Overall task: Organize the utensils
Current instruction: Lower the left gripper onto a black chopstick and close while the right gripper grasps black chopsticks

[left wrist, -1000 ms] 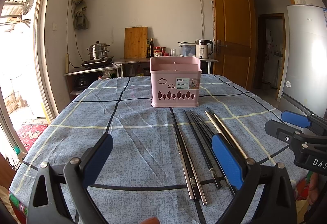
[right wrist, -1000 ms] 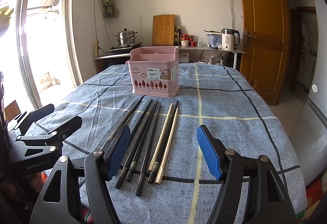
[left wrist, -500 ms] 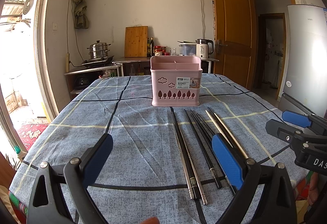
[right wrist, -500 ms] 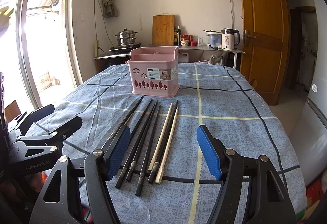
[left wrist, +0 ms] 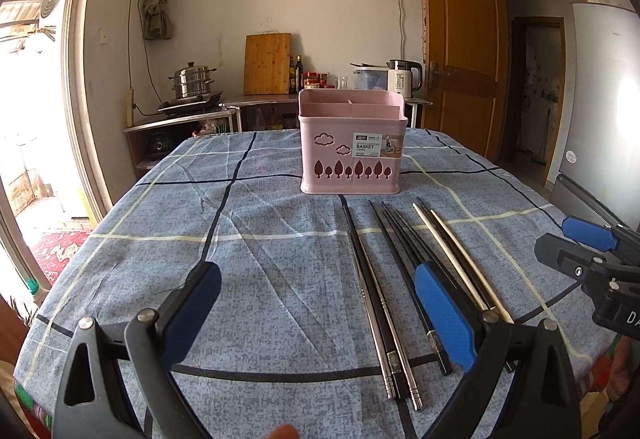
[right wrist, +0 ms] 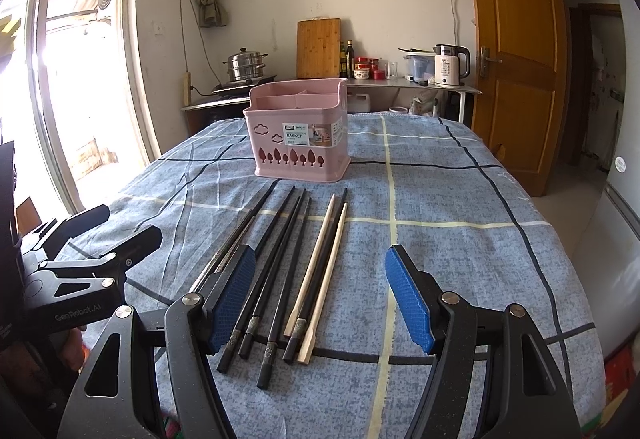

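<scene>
Blue checked cloth (left wrist: 280,279) covers the table; at upper centre of both views stands a pink holder (left wrist: 353,147) whose label reads "BASKET". Chopsticks (right wrist: 296,263) lie in a row just below it, centre frame. Left gripper (left wrist: 316,307) and right gripper (right wrist: 320,295) hover low with fingers apart, empty. "GenRobot.AI" shows at lower left of the right view

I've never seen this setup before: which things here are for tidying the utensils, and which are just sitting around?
For the job:
- chopsticks, laid in a row on the tablecloth
- pink utensil basket

Just lying about:
- kettle
- cutting board
- steamer pot
- bottles and jars
</scene>
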### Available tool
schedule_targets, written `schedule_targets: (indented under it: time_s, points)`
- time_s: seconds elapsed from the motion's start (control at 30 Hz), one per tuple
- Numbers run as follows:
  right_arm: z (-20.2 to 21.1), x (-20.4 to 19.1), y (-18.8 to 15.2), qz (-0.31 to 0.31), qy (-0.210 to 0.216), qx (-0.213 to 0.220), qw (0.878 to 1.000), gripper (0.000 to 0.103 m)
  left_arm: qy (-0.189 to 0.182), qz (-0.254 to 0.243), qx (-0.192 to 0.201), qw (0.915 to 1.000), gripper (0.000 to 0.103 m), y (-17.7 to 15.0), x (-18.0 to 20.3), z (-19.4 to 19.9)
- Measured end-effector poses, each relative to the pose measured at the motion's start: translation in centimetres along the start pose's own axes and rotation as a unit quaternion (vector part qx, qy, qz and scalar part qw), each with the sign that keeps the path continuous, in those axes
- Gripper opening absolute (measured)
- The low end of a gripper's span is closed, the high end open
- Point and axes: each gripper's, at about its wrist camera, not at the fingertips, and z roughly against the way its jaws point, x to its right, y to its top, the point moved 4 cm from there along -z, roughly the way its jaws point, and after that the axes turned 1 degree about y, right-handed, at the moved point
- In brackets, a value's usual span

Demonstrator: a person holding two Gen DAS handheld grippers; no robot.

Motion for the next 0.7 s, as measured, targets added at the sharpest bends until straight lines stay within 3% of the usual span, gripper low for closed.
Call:
schedule_targets:
  time_s: [0.2,0.4,0.6,0.7]
  points:
    - [-1.9,0.8,0.8,-0.001,-0.001,-0.025,1.000,0.068,-0.005,-0.011,-0.036,0.9993,0.097,0.7,-0.6,-2.7]
    - [-4.5,1.6,1.9,-0.006,-0.003,-0.055,0.998,0.068,-0.026,-0.010,-0.103,0.9943,0.093,0.9,-0.9,-6.6]
    - [-8.0,2.1,2.7,-0.004,0.004,-0.095,0.995,0.061,-0.054,-0.005,-0.155,0.9864,0.083,1.3,-0.6,-9.7]
    - [-9.5,2.5,3.1,-0.007,0.009,-0.108,0.994,0.050,-0.074,0.000,-0.158,0.9846,0.080,2.0,-0.2,-10.4]
